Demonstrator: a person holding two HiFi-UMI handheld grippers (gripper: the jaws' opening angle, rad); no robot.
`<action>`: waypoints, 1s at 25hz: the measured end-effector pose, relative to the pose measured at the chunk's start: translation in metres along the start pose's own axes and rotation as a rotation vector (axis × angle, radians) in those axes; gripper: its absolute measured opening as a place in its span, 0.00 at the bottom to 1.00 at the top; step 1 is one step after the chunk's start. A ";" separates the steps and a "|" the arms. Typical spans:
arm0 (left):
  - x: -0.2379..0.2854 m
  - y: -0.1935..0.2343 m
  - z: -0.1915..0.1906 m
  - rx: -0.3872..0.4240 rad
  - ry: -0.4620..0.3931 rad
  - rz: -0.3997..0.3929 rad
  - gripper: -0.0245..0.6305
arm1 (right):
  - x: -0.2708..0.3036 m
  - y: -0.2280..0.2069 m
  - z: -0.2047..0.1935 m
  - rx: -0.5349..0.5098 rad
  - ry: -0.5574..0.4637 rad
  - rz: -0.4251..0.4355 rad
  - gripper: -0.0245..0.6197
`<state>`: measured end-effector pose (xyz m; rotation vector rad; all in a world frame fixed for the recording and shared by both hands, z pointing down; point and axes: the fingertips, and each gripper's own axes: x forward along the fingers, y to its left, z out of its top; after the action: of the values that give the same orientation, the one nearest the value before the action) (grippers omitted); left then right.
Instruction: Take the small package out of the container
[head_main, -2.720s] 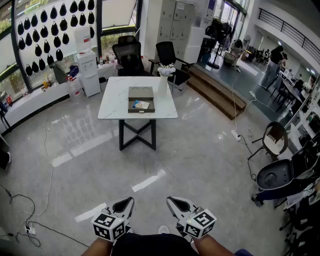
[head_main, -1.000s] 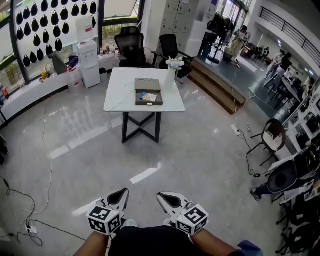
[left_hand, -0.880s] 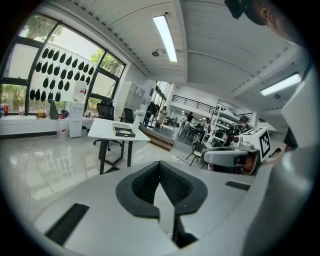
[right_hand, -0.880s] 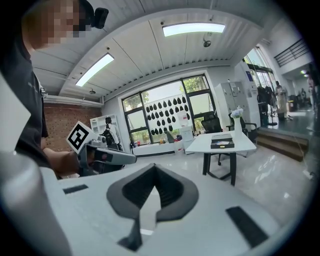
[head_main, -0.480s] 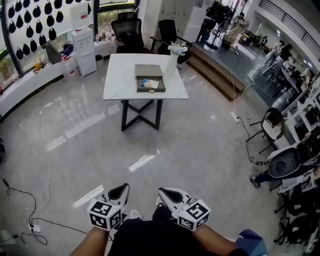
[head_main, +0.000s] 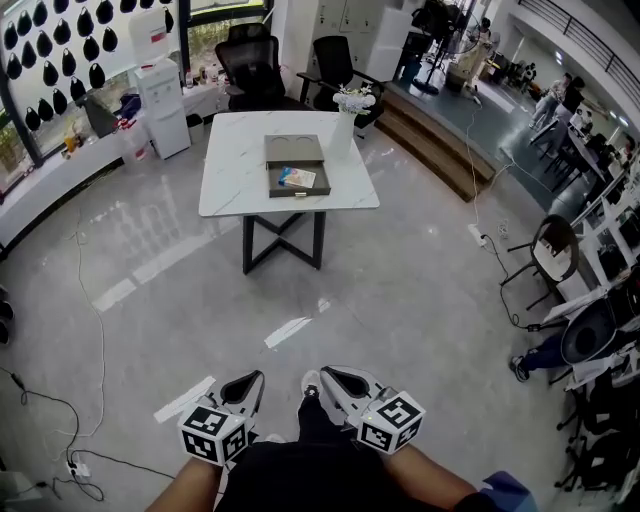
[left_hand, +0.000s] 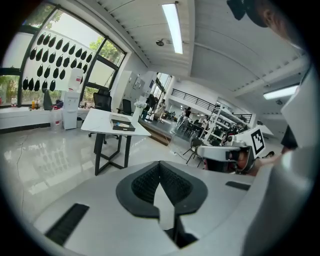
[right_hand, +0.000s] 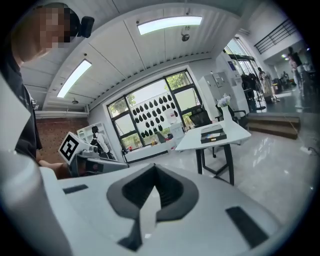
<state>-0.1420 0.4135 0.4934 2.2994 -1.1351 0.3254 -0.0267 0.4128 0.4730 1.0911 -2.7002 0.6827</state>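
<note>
A white table (head_main: 230, 185) stands far ahead across the floor. On it lies a dark grey open container (head_main: 296, 153), and a small white and blue package (head_main: 297, 178) rests in its near half. Both grippers hang low in front of me, far from the table. My left gripper (head_main: 254, 379) is shut with nothing in it, and so is my right gripper (head_main: 327, 376). The left gripper view shows its jaws (left_hand: 160, 164) closed, with the table (left_hand: 100, 122) and container (left_hand: 123, 127) small beyond. The right gripper view shows its jaws (right_hand: 154, 167) closed, with the container (right_hand: 213, 134) far off.
A white vase with flowers (head_main: 350, 120) stands at the table's right far corner. Black office chairs (head_main: 250, 65) and a water dispenser (head_main: 158, 90) lie behind the table. Wooden steps (head_main: 440, 150) run at the right. A chair (head_main: 545, 262) and floor cables (head_main: 60, 420) flank the floor.
The table and container have drawn nearer and look larger in the head view. Both grippers stay shut and low, carried forward with me.
</note>
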 end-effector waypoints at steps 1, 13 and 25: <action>0.009 0.001 0.007 0.004 0.003 -0.001 0.04 | 0.006 -0.011 0.009 0.001 -0.008 0.000 0.04; 0.126 0.023 0.114 0.033 -0.031 0.027 0.04 | 0.056 -0.135 0.098 0.005 -0.030 0.032 0.04; 0.219 0.020 0.149 0.016 -0.020 0.036 0.04 | 0.083 -0.215 0.130 -0.015 -0.011 0.080 0.04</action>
<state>-0.0275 0.1748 0.4747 2.3031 -1.1885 0.3262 0.0651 0.1650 0.4592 0.9910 -2.7663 0.6693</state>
